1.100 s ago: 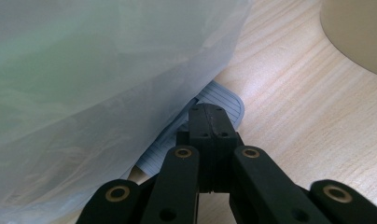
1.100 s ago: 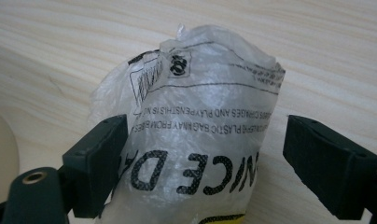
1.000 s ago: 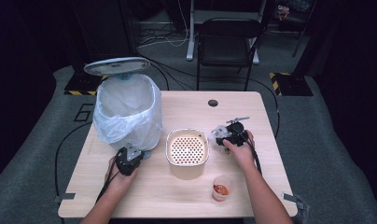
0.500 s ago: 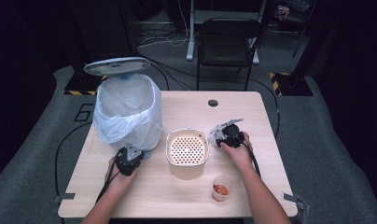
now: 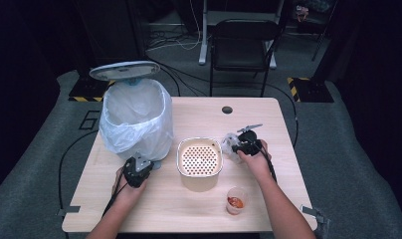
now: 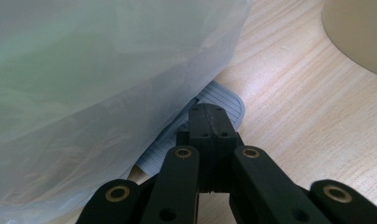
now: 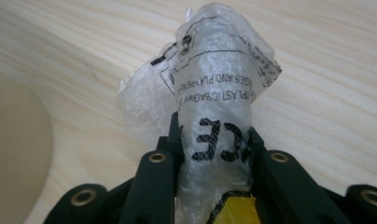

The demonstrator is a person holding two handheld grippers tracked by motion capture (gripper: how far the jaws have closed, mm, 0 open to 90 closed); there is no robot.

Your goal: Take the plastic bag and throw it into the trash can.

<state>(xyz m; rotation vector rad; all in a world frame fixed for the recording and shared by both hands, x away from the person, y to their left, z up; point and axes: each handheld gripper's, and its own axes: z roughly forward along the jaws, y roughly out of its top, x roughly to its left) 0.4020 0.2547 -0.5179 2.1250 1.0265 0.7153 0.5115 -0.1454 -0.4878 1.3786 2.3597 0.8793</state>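
My right gripper is shut on a crumpled clear plastic bag with black print, held just right of the cream perforated basket. The bag bulges between the jaws and a yellow patch shows low down. My left gripper is shut with nothing between its jaws, which point at the grey foot pedal of the bin. The bin's white liner hangs over the pedal. The bin's lid stands open.
A small clear cup with orange-red contents stands near the table's front edge, by the person's right forearm. A dark round hole sits in the table top at the back. A black chair stands behind the table.
The right gripper with the plastic bag has shifted slightly. The left gripper has stayed in place.
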